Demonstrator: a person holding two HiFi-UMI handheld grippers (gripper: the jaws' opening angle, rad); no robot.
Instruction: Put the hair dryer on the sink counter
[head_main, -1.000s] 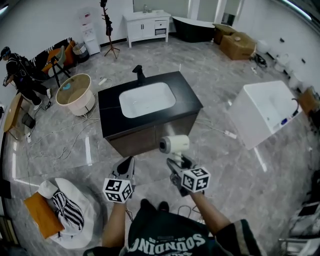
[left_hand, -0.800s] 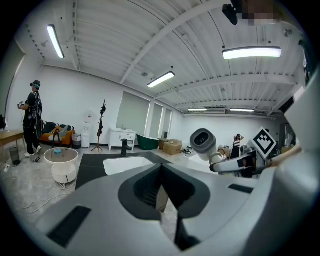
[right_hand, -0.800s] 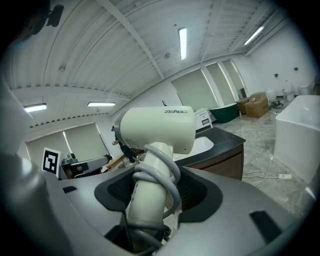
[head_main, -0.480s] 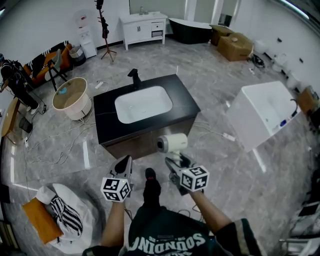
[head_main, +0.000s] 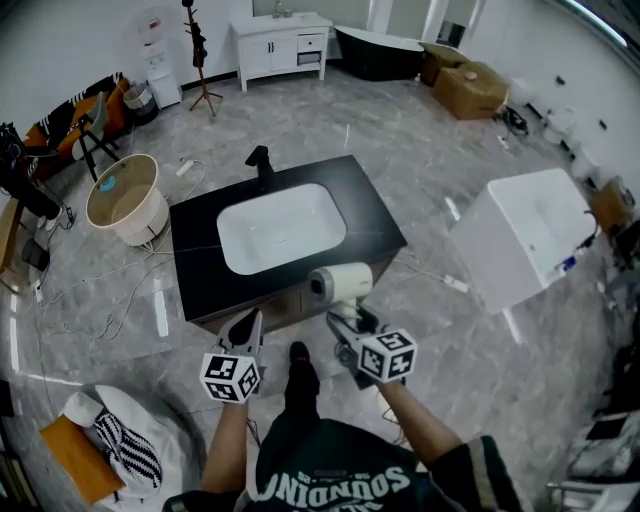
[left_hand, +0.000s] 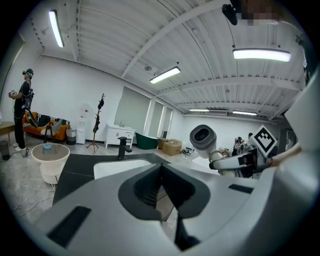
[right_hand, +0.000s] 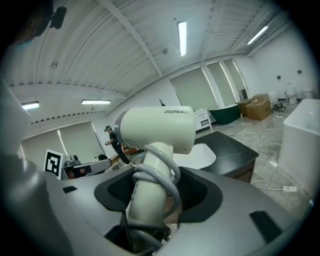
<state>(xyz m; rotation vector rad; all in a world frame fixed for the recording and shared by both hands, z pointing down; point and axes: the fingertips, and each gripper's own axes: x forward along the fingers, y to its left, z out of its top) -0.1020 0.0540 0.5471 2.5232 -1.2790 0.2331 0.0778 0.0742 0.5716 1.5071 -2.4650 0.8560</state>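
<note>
Hair dryer (head_main: 340, 283) is not yet set down. It rides upright in my right hand-held gripper (head_main: 348, 322), jaws clamped on its cord-wrapped handle, held at the near edge of the black counter (head_main: 375, 215), toward its 5 o'clock corner. My left hand-held gripper (head_main: 247, 330) has its jaws together on nothing. What's left, I judge, is to reach forward and lay it on bare counter beside the basin.

Containers:
- The round tub (head_main: 122, 200) at 10 o'clock has a small blue thing at its rim.
- The white basin (head_main: 282, 227) is empty.
- The white bathtub (head_main: 530, 235) at 3 o'clock looks empty.
</note>
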